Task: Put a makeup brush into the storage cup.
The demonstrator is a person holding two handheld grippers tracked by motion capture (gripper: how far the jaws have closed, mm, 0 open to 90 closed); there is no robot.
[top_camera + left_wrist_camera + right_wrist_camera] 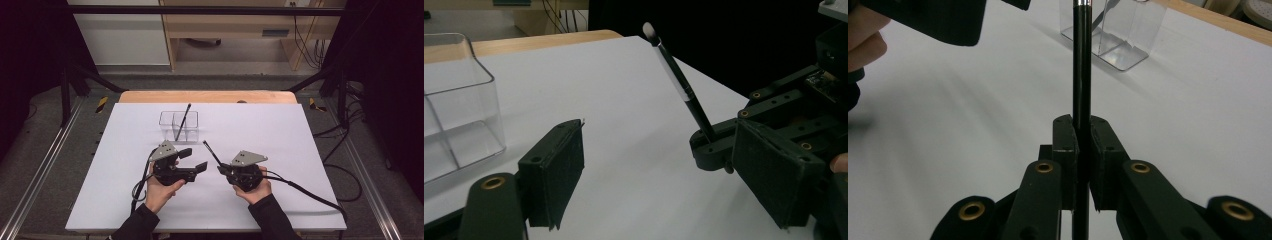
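- High view: my right gripper (221, 168) clamps a thin black brush (212, 153), its tip pointing to 11 o'clock.
- My left gripper (192, 159) sits just beside it, jaws apart, nothing between.
- Clear organizer (179, 126) at 12 o'clock holds another brush (183, 121).
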